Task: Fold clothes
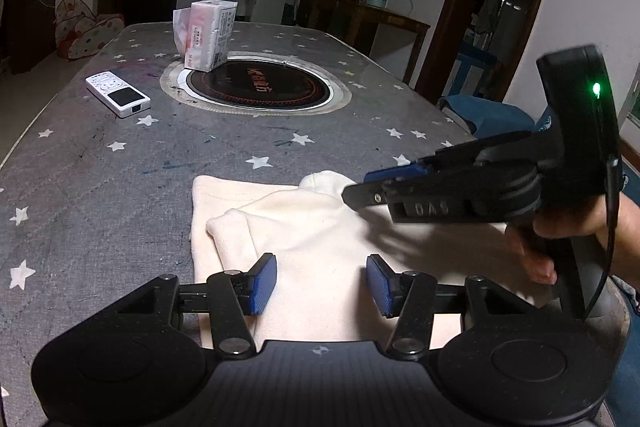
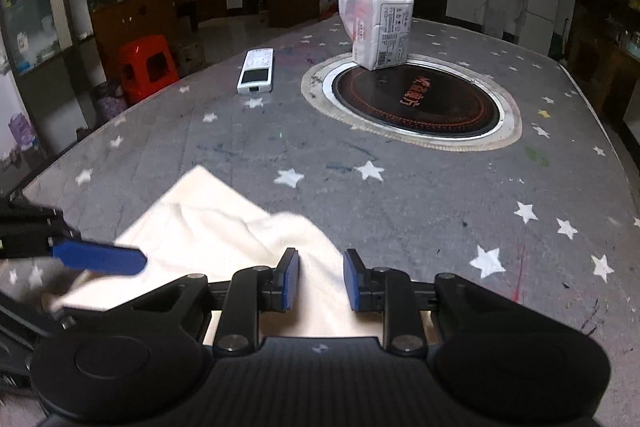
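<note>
Two grippers over cream garment [image 1: 320, 247]. Left gripper [image 1: 321, 285] jaws apart, nothing pinched, cloth spread flat beneath and ahead. Right gripper [image 2: 321, 279] jaws narrowly apart, cloth under the gap, no clear pinch. Beyond: starred grey tablecloth [image 1: 120, 167], round black hotplate [image 1: 260, 87], white remote [image 1: 118, 93] far left, wrapped tissue pack [image 1: 208, 33] farthest.

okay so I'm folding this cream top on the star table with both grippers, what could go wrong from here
1. Both grippers are empty: the left gripper and the right gripper stand open over the cream top, so closing now might pinch several layers at once.
2. The folded-over flap lies loose and could slide or unfold if the cloth is tugged.
3. The two grippers are close together and may bump while working.
</note>
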Motion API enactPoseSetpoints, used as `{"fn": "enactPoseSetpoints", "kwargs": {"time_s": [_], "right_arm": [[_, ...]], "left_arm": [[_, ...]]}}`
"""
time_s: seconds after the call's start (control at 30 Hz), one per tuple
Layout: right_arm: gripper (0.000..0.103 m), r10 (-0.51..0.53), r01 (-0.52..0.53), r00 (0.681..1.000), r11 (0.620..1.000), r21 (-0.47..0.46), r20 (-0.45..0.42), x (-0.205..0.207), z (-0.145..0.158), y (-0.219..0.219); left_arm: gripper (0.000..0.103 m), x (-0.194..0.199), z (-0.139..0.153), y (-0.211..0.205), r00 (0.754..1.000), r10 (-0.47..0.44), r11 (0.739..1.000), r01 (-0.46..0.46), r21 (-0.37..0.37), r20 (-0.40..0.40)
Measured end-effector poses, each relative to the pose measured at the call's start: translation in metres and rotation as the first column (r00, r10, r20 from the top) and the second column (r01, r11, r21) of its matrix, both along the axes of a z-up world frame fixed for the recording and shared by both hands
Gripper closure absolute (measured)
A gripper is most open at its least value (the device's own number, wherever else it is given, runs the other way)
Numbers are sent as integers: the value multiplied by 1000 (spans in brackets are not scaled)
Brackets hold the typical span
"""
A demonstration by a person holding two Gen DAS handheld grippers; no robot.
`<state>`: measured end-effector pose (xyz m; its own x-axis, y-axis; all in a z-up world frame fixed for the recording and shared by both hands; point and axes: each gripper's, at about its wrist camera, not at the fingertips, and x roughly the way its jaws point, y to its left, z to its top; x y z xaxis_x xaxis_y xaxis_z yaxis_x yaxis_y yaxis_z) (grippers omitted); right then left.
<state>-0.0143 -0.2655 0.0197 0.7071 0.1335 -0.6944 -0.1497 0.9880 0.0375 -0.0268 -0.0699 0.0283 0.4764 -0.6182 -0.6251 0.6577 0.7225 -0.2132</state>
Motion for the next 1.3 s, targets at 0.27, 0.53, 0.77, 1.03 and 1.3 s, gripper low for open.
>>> {"fn": "enactPoseSetpoints", "kwargs": {"time_s": [0.27,0.53,0.77,1.03,1.3], "right_arm": [[79,81,-81,997,997,-9,-9,12,0,22],[78,45,-45,999,999,-3,1,10,9,10],[76,74,-75,997,996,-45,-25,-39,26,-8],[69,82,-82,997,995,-58,0,-112,22,0],[69,-1,4,999,998,-61,50,-143,5,3]], "left_arm": [[49,0,-2,1,1000,-4,1000,4,-3,3],[47,-1,0,2,1000,-4,1000,4,-2,2],[47,-7,5,5,1000,15,1000,-15,1,24],[46,-34,10,-2,997,-25,999,22,32,78],[45,-51,-3,-11,995,-51,997,45,66,85]]}}
